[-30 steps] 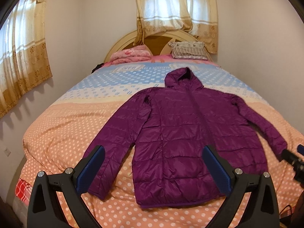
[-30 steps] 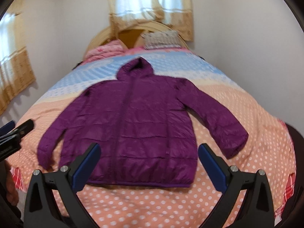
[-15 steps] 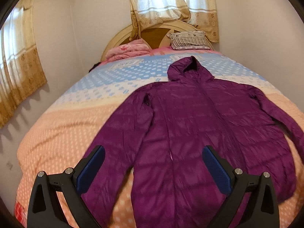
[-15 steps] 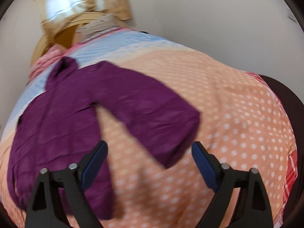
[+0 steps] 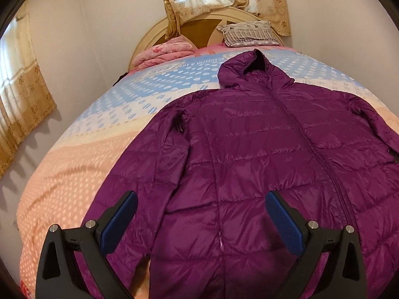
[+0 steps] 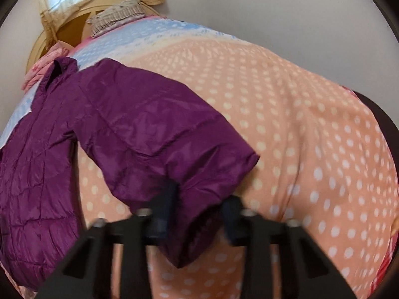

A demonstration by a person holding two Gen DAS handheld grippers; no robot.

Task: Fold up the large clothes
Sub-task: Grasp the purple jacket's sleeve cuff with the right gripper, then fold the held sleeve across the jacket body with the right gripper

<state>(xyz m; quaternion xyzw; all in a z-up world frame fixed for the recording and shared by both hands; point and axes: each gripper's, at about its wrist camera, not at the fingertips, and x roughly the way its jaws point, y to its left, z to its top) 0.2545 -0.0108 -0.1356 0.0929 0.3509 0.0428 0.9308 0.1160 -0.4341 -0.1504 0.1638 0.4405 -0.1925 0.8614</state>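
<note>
- Lying flat on the bed [image 5: 74, 174], the purple jacket [image 5: 249, 162] is zipped, hood toward the headboard [image 5: 199, 25], sleeves spread to either side.
- Left gripper [image 5: 200, 220] hangs over the jacket's lower body near one sleeve, jaws wide, nothing between them.
- Right gripper [image 6: 199, 211] has just been closing; its jaws are now narrow, pinching the cuff end of the other sleeve [image 6: 174, 149].
- A pillow [image 5: 249, 33] and pink blanket [image 5: 167, 52] sit by the headboard.

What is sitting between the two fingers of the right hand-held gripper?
The cuff end of the purple jacket's sleeve; the right hand-held gripper has just been closing on it. The right wrist view shows this.
</note>
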